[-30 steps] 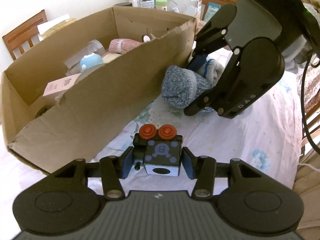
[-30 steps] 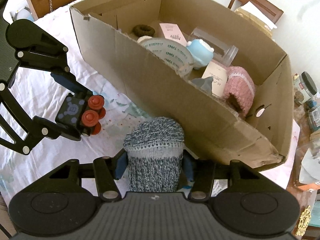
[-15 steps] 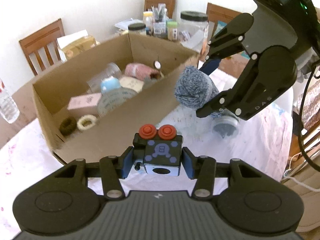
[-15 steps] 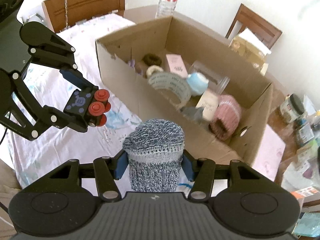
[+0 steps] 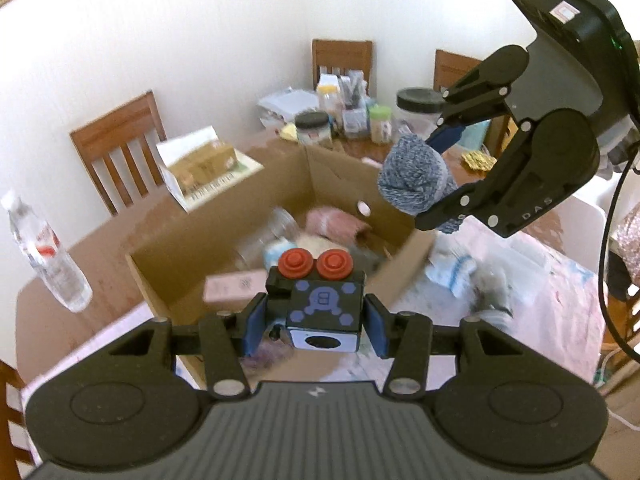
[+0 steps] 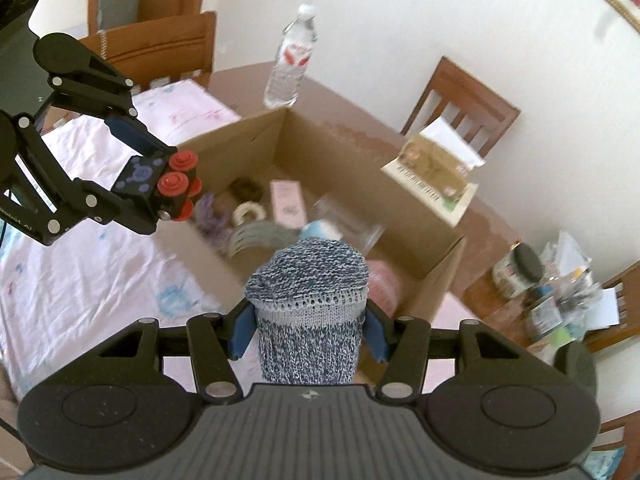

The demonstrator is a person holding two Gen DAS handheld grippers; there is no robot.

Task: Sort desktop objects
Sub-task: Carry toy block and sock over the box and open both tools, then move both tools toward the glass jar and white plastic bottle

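Note:
My left gripper (image 5: 314,322) is shut on a small black toy block with red round knobs (image 5: 322,306), held in the air above the near edge of the open cardboard box (image 5: 180,236). It also shows in the right wrist view (image 6: 160,188). My right gripper (image 6: 306,330) is shut on a rolled blue-grey knitted sock (image 6: 308,312), held above the box's near wall; it shows in the left wrist view (image 5: 414,178) over the box's right end. The box (image 6: 420,216) holds a pink sock roll, a pink carton, rings and other items.
A water bottle (image 5: 48,256) stands on the brown table left of the box. A book (image 5: 204,168) lies behind the box. Jars and clutter (image 5: 352,116) stand at the far end. Wooden chairs (image 5: 120,144) surround the table. More socks (image 5: 456,272) lie on the white cloth.
Both grippers have risen from the tablecloth, carrying the toy block and the sock up to above the box. The box now lies below them.

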